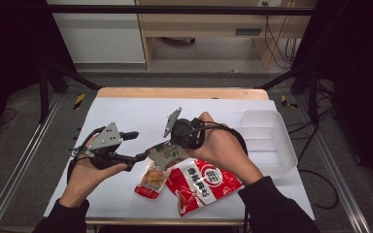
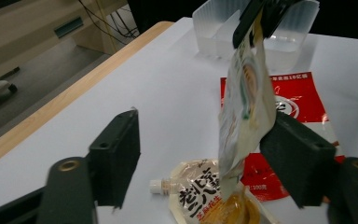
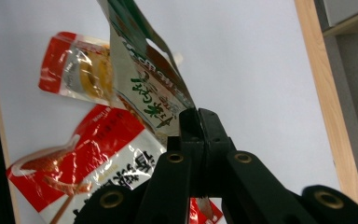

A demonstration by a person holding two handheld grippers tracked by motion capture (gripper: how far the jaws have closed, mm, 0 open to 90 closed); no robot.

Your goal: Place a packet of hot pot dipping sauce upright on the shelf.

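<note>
The right gripper has its jaws closed flat together, clamping the edge of a pale snack pouch that hangs from them. The left gripper has its jaws spread wide (the pouch's lower end hangs in the gap, against one jaw). Both hands grip from below; dark sleeves cover the forearms.

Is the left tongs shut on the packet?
No: the left tongs are open, and the packet hangs from the right tongs.
</note>
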